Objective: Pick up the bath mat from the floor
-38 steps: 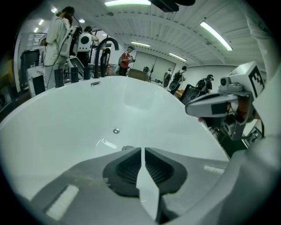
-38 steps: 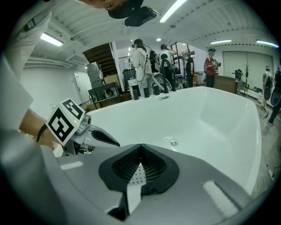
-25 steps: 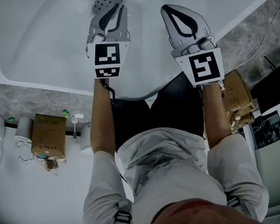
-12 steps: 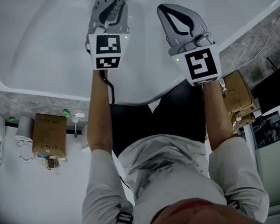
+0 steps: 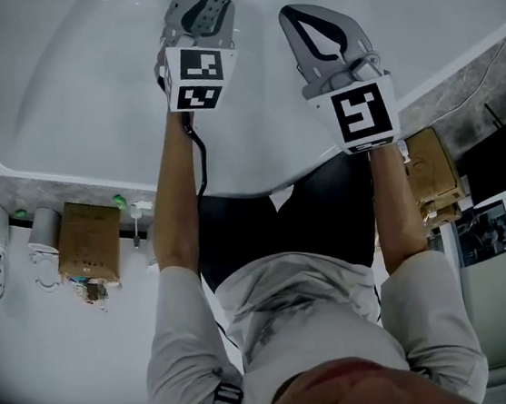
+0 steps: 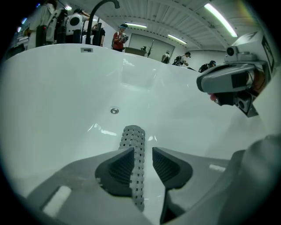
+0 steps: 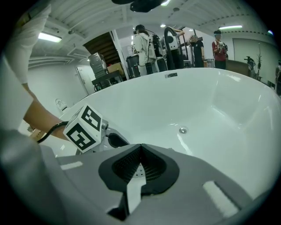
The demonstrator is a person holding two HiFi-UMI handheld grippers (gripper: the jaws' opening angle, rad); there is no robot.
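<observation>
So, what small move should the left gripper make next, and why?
Probably ease the left gripper a little lower over the rolled bath mat. Its jaws have just been opening and stand apart. The mat lies on the bathtub bottom in line with the gap, and they do not press on it yet.

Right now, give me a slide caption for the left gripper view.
Left hand-held gripper, jaws just opening, with the rolled perforated bath mat between them in a white bathtub.
</observation>
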